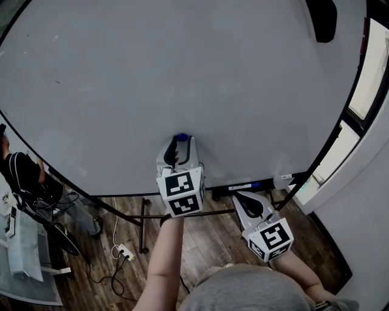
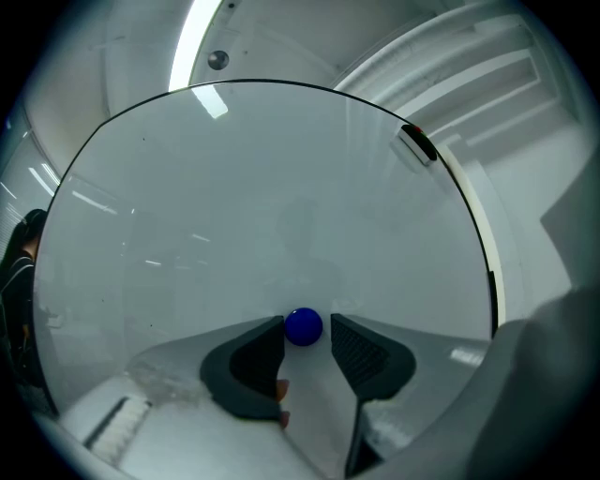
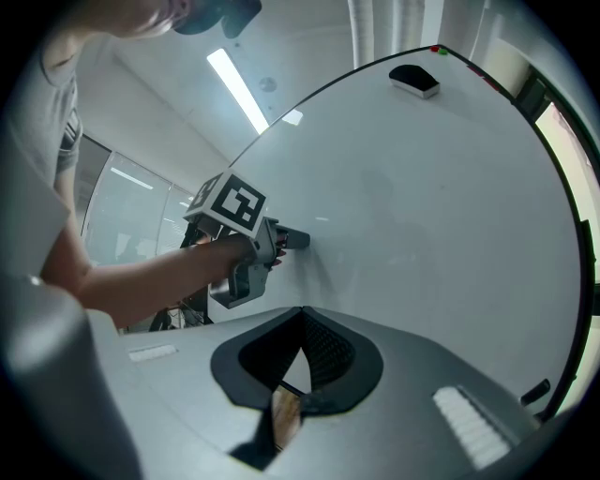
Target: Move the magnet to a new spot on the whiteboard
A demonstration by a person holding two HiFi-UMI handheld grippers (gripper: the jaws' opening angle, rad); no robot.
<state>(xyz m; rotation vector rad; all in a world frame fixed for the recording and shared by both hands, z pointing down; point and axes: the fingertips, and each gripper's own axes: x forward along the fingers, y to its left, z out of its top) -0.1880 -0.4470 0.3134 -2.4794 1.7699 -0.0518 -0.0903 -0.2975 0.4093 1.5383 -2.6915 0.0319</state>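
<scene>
Only one small round blue magnet point(image 2: 303, 326) sits on the single large whiteboard point(image 2: 281, 206), toward its 6 o'clock edge, between the left gripper's point(image 2: 307, 328) wide-parted jaws, unclamped. The right gripper's point(image 3: 302, 319) jaws are closed together, empty.

We count one whiteboard point(image 1: 182, 73), carrying one blue magnet point(image 2: 303, 325) near its lower edge and one black eraser point(image 1: 322, 18) at its top right corner. Grippers, two: left gripper point(image 1: 182, 143), right gripper point(image 3: 302, 317). One bystander point(image 1: 21, 173) past the board's left edge.
</scene>
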